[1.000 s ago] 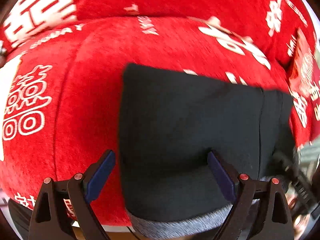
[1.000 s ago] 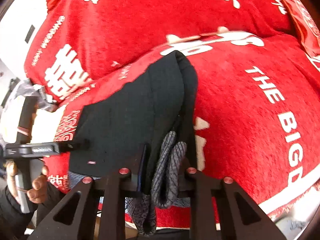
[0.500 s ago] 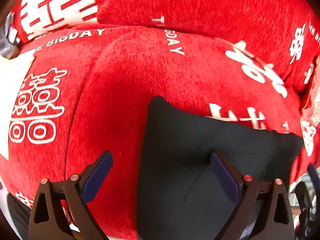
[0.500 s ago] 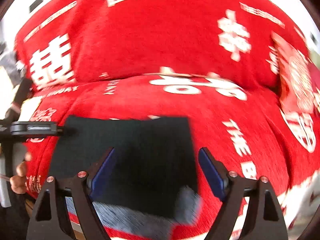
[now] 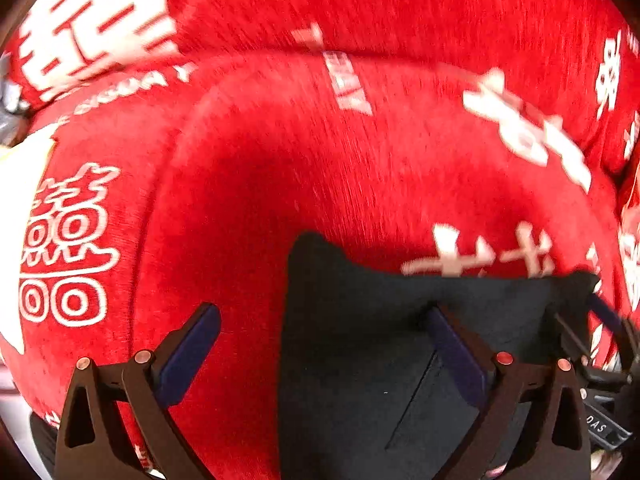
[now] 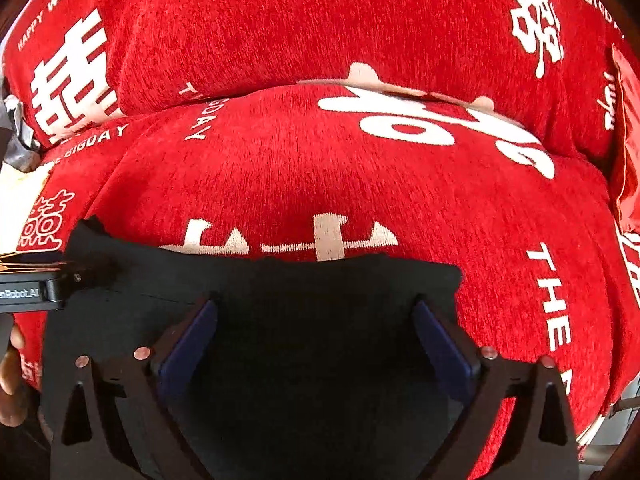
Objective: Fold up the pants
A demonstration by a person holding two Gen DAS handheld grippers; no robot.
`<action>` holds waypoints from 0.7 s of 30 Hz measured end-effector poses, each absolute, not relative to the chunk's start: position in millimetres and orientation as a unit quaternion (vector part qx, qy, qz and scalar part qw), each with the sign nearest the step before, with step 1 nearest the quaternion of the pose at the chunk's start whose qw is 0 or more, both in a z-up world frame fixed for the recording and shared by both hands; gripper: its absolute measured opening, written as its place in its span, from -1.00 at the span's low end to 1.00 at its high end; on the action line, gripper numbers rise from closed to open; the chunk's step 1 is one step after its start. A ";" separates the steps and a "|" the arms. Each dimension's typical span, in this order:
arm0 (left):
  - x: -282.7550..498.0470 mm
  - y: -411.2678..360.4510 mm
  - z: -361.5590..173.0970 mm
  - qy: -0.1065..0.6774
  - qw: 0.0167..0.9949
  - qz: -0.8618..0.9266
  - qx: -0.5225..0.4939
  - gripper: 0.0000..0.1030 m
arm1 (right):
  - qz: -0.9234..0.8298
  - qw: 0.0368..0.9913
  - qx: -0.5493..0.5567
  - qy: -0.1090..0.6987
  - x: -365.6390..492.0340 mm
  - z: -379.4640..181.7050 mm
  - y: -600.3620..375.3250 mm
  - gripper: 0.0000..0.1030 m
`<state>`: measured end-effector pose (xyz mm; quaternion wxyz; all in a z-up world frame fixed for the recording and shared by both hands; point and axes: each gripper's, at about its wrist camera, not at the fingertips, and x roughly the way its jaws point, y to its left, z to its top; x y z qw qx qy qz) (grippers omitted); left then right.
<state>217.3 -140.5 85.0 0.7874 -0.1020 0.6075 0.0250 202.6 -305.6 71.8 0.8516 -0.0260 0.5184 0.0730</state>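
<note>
The black pants (image 5: 360, 360) lie folded into a flat rectangle on the front of the red sofa seat. In the right wrist view they (image 6: 320, 320) fill the lower middle. My left gripper (image 5: 320, 344) is open, its jaws straddling the pants' left edge, holding nothing. My right gripper (image 6: 316, 332) is open and empty above the pants' middle. The left gripper's body (image 6: 32, 288) shows at the left edge of the right wrist view, by the pants' far left corner. The right gripper's tip (image 5: 604, 312) shows at the right edge of the left wrist view.
The sofa seat cushion (image 6: 360, 184) and backrest (image 6: 320, 20) wear a red cover with white characters and lettering. A red cushion (image 6: 628, 140) stands at the right. Pale floor or a wall (image 5: 16, 184) shows past the sofa's left end.
My right gripper has let go of the pants and opened. Both grippers have drawn back toward the sofa's front edge, so the pants sit lower in both views. The grey lining no longer shows.
</note>
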 end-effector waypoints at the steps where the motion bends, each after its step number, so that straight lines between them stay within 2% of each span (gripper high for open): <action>1: 214.3 -137.5 92.2 0.596 0.794 0.027 -0.114 1.00 | 0.070 0.860 -0.016 0.506 200.1 81.2 -306.8 0.93; 5: 206.2 -149.7 82.2 0.620 0.780 0.033 -0.075 1.00 | 0.083 0.867 -0.013 0.490 196.8 91.8 -292.6 0.93; 9: 182.9 -147.8 74.6 0.617 0.781 0.040 -0.093 1.00 | 0.078 0.849 -0.111 0.511 189.4 67.1 -265.4 1.00; 14: 135.3 -148.3 84.2 0.603 0.793 0.022 -0.082 1.00 | 0.074 0.858 -0.049 0.507 145.5 70.9 -290.3 1.00; 21: 81.3 -152.1 84.9 0.584 0.809 0.012 -0.060 1.00 | 0.068 0.874 -0.070 0.477 62.1 67.0 -298.1 1.00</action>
